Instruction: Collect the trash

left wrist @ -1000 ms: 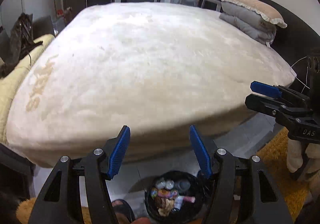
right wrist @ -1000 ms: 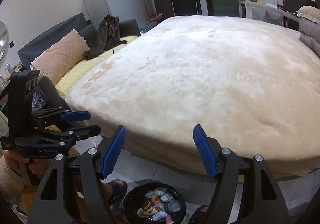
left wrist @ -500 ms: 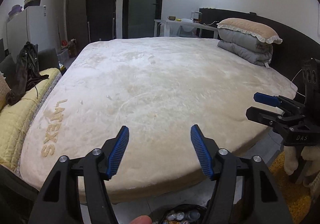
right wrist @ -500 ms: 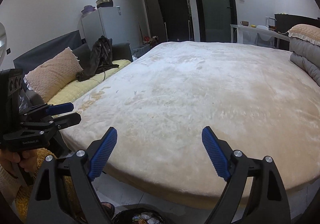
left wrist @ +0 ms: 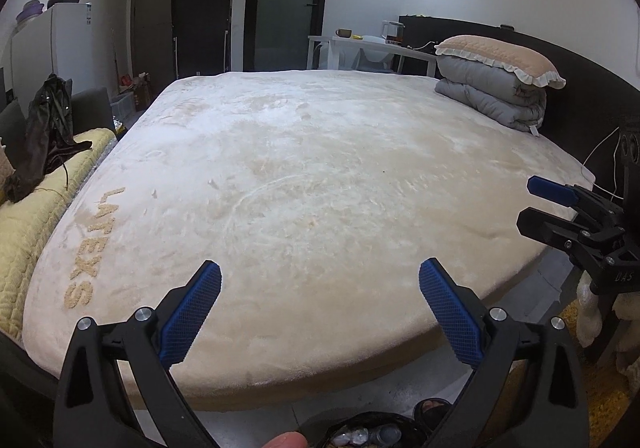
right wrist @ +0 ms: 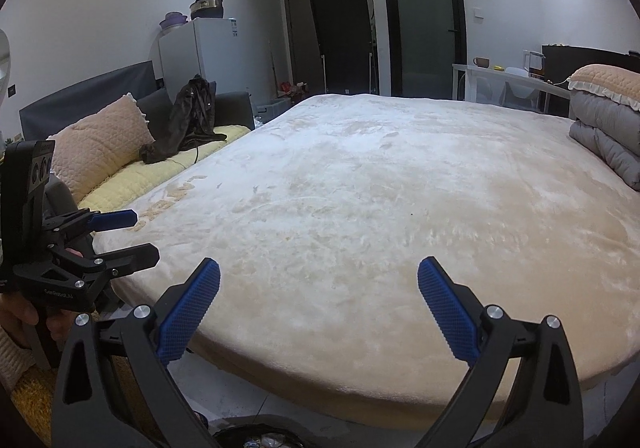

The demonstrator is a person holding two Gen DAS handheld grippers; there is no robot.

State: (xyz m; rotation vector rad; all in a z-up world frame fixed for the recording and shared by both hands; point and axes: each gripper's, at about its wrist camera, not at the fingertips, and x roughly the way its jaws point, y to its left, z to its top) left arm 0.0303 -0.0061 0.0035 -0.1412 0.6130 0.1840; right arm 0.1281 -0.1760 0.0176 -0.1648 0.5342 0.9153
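Both the left tongs point(left wrist: 320, 284) and right tongs point(right wrist: 319, 280) have just been opening and gape wide, nothing between them. Below sits the black trash bin point(left wrist: 368, 434) (wrappers inside), at the foot of the cream bed point(left wrist: 304, 183).

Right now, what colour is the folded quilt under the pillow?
Grey; the folded quilt shows best in the left wrist view.

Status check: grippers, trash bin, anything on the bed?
Left gripper and right gripper just opened, empty. Trash bin below, holding litter. Bed shows no trash.
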